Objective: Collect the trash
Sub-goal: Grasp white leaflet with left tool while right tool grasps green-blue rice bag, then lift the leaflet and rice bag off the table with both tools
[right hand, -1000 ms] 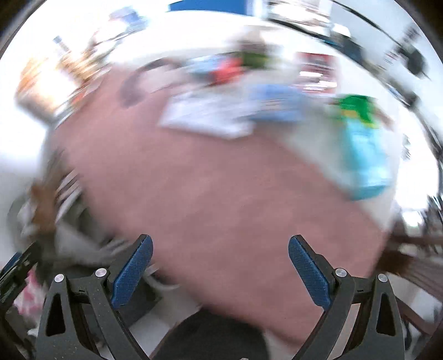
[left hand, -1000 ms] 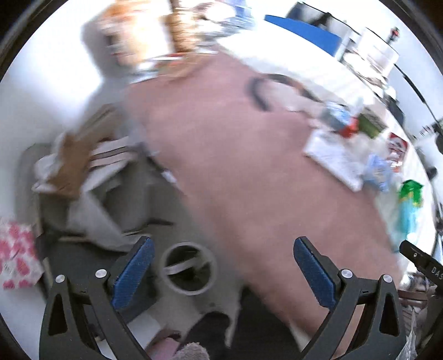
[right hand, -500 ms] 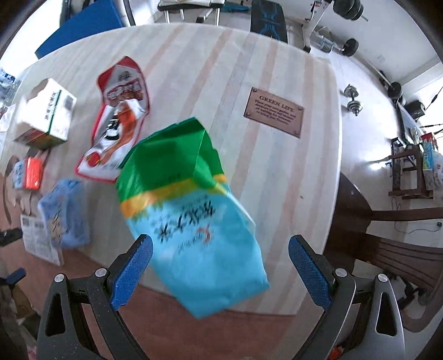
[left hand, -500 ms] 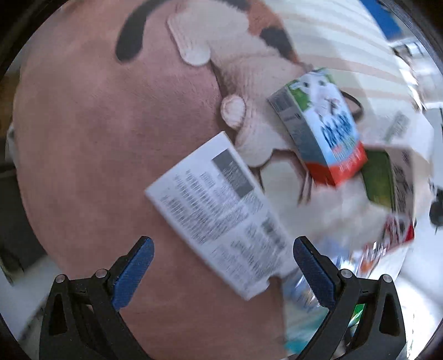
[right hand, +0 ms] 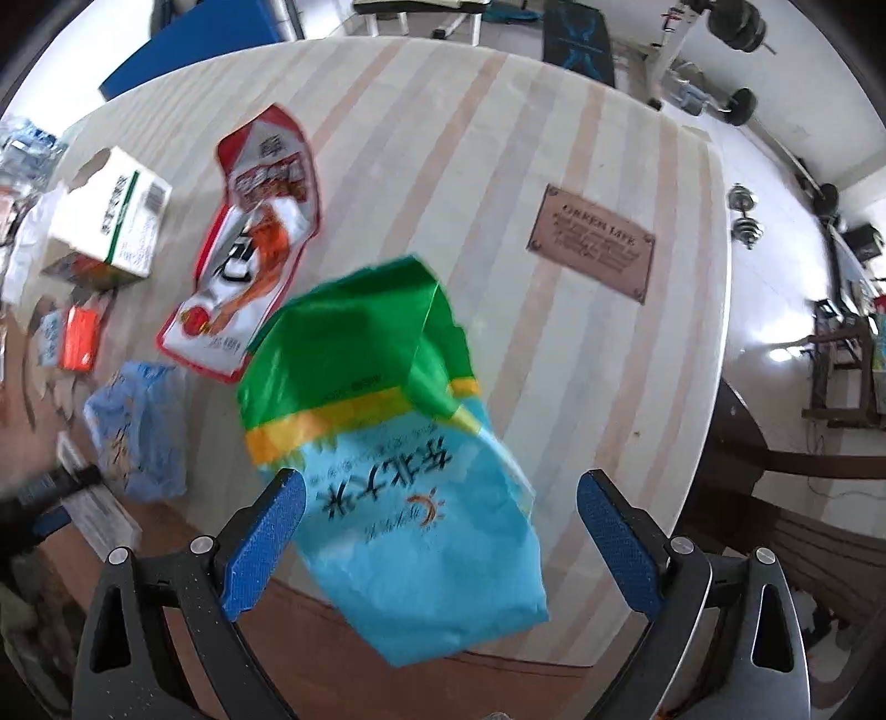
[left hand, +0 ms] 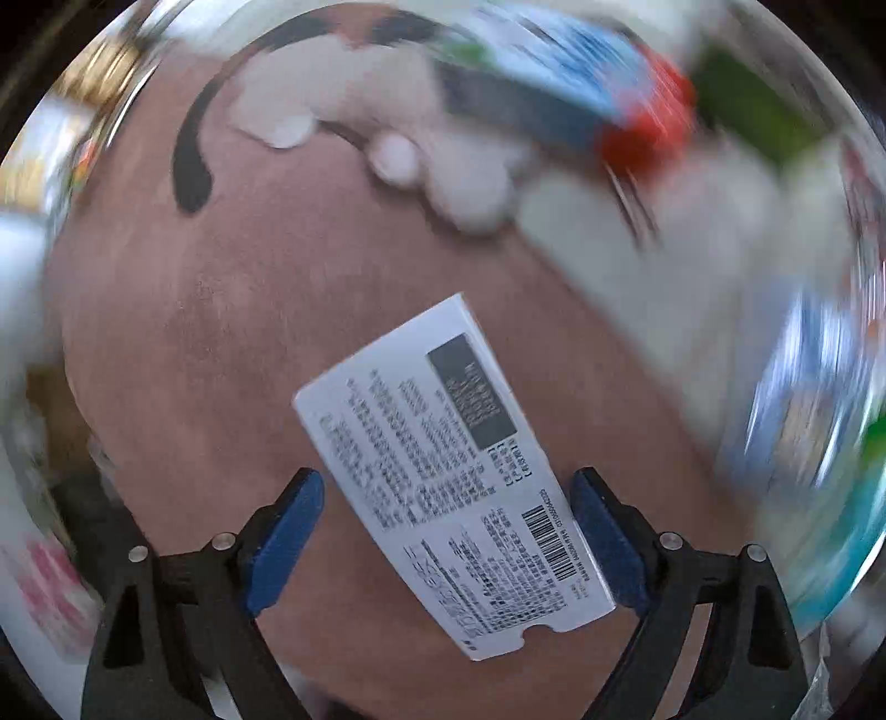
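striped table (right hand: 554, 127), brown plaque (right hand: 592, 251), dumbbells (right hand: 745, 221)

A lived-in home room doubling as a gym: beyond the far edge of the striped wooden tabletop (right hand: 498, 138) stand a weight bench (right hand: 578, 39) and dumbbells (right hand: 745, 221) on a glossy floor, with a wooden chair (right hand: 803, 476) at the right edge.

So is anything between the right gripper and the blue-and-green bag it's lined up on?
Nothing visible. The right gripper is open, and the blue-and-green bag already lies between its fingers, over the edge of the striped table. The blue wrapper and the red-and-white packet lie off to the left.
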`<state>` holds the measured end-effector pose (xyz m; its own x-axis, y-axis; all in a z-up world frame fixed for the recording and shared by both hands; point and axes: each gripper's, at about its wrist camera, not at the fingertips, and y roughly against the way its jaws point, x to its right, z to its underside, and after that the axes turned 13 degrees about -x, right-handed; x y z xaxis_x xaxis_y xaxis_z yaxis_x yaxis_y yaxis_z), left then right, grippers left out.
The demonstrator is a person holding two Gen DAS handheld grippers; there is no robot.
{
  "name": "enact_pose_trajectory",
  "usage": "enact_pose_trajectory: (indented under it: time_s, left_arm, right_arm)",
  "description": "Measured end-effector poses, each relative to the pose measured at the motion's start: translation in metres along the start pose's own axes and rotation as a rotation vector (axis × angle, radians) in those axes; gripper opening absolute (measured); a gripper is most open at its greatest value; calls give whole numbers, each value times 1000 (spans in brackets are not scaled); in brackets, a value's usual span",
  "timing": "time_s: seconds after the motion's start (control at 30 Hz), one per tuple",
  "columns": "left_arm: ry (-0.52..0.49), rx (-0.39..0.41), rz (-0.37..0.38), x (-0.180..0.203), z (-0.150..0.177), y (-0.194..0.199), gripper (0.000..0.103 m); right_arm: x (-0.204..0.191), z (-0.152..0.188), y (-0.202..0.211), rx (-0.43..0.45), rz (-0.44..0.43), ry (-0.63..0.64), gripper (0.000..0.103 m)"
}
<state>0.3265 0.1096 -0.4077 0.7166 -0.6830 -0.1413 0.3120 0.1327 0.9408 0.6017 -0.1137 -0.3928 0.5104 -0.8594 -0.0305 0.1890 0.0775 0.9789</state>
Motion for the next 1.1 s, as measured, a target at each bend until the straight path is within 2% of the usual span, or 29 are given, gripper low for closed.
enact_pose_trajectory:
  time_s: [0.07,0.13,0.2,0.33,0.43,0.47,0.53,0.63,0.8,0.9,1.0,1.1]
  left_arm:
    - [-93,26,-54,8,18,-4,91]
    - [-108,44,-75,9,29,-7,91]
    - [-57,36,-34,6,32,-10,91]
    - [97,-35,112,-15,27,-19,91]
    - [131,-20,146,-22,33,-23,88]
    - [124,-7,151,-23,36,-23,80]
    - [93,19,150,-16,42,-19,72]
    - [-1,44,94,4,50,-15,72]
    - [-103,63,55,34,65,-14,72]
    - [-121,40,62,40,75,-25,72]
    - [-110,53,84,38,76,-25,73]
    - [-110,37,99,20,74,-31,76]
  right_arm:
    - [-1,6,-6,-11,2,31,102]
    - [-2,7,-13,-16,-4,59,103]
    - [-3,7,-19,-27,-23,77,103]
    - [-14,7,-15,-6,-65,109,103]
    - [-28,7,-14,-1,-67,142,103]
    - [-33,7,-17,-7,-47,152,103]
    - [-42,6,-23,-10,-10,159,103]
    - [-41,9,-38,-33,14,129,103]
    - [-37,29,-38,-32,-36,90,100]
    - [-41,54,-38,-39,-49,108,100]
    - [-52,80,-43,-65,-54,139,100]
    - [-64,93,-55,-87,-35,155,100]
